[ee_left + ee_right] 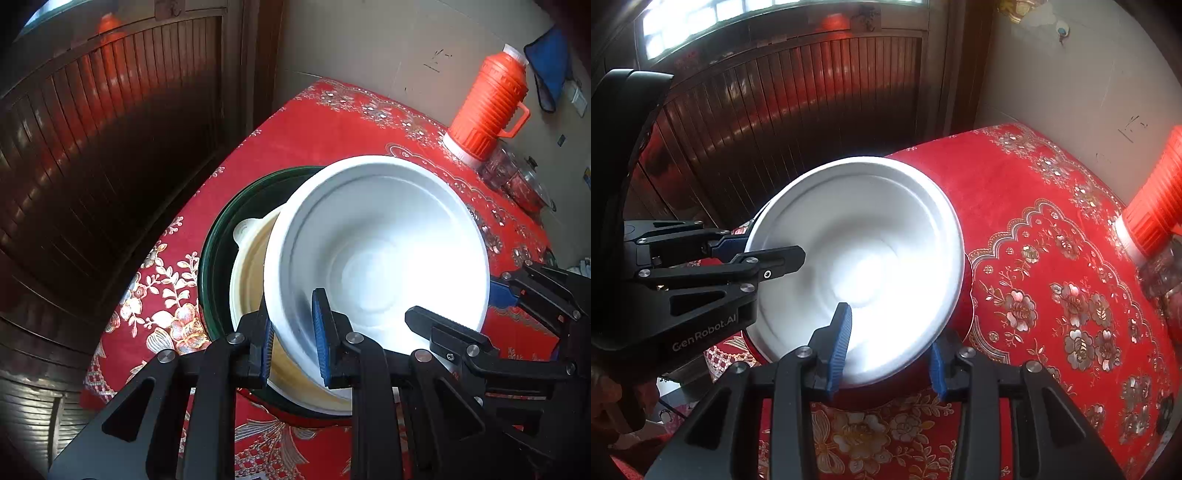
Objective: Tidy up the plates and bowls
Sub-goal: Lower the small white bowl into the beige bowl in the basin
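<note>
A white bowl with a red outside (380, 251) (860, 258) is held tilted above the red tablecloth by both grippers. My left gripper (293, 343) is shut on its near rim, one blue pad inside and one outside. My right gripper (886, 350) is shut on the rim at the other side; it also shows in the left wrist view (458, 310). The left gripper shows at the left of the right wrist view (757, 251). Below the bowl, a cream dish with a handle (251, 258) sits inside a dark green plate (214, 254).
The table carries a red floral cloth (1052, 295). An orange thermos (487, 103) and a glass lidded dish (517, 181) stand at the far right corner by the wall. A dark wooden slatted door (110, 147) is to the left of the table.
</note>
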Demonstrator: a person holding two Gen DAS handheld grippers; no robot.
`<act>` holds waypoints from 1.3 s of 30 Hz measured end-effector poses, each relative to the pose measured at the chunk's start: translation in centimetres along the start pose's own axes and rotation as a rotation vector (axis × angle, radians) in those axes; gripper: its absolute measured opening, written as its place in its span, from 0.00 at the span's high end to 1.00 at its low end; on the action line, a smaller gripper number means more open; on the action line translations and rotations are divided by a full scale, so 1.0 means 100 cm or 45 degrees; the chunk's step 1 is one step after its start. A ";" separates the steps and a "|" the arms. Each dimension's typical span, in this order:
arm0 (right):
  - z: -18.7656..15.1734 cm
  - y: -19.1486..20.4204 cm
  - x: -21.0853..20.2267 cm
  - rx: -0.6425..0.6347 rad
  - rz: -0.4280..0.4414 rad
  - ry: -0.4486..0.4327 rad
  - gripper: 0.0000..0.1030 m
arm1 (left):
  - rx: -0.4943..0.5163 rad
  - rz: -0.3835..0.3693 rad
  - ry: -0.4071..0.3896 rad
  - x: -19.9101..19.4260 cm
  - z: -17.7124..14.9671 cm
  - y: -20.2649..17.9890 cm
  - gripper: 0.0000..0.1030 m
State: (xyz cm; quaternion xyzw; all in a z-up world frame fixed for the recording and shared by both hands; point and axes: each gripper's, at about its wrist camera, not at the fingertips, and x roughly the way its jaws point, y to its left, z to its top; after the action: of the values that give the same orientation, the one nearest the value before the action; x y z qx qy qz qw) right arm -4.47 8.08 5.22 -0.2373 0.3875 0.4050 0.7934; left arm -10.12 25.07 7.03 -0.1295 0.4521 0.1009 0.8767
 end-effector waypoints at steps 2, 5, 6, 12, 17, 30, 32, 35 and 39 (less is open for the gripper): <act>0.001 0.002 0.001 -0.002 0.000 0.003 0.60 | 0.000 -0.001 0.001 0.002 0.000 0.000 0.81; 0.001 0.003 0.001 -0.011 -0.009 0.009 0.59 | 0.002 -0.003 -0.005 0.003 0.000 0.001 0.81; 0.001 0.003 0.001 -0.013 -0.011 0.012 0.59 | 0.001 -0.007 -0.004 0.003 -0.001 0.002 0.81; 0.001 0.002 -0.001 -0.015 -0.029 0.012 0.56 | 0.007 -0.002 -0.011 0.005 -0.003 0.000 0.81; 0.001 0.000 -0.005 -0.010 -0.041 -0.002 0.51 | -0.006 -0.008 -0.013 0.005 -0.003 0.002 0.80; -0.001 -0.013 -0.008 0.059 -0.056 -0.033 0.44 | -0.016 0.005 -0.044 -0.001 -0.001 -0.001 0.69; -0.002 -0.014 -0.006 0.064 -0.052 -0.031 0.44 | -0.025 -0.016 -0.066 -0.005 -0.001 0.001 0.58; -0.002 -0.013 -0.007 0.069 -0.047 -0.040 0.44 | -0.031 0.006 -0.100 -0.010 0.000 0.000 0.58; -0.003 -0.012 -0.010 0.081 -0.042 -0.068 0.38 | -0.029 0.070 -0.204 -0.023 -0.001 -0.002 0.52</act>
State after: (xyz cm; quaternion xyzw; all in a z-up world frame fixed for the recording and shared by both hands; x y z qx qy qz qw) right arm -4.00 6.71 5.91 -0.2075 0.3749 0.3854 0.8172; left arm -11.50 24.69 8.91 -0.1185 0.3826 0.1400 0.9055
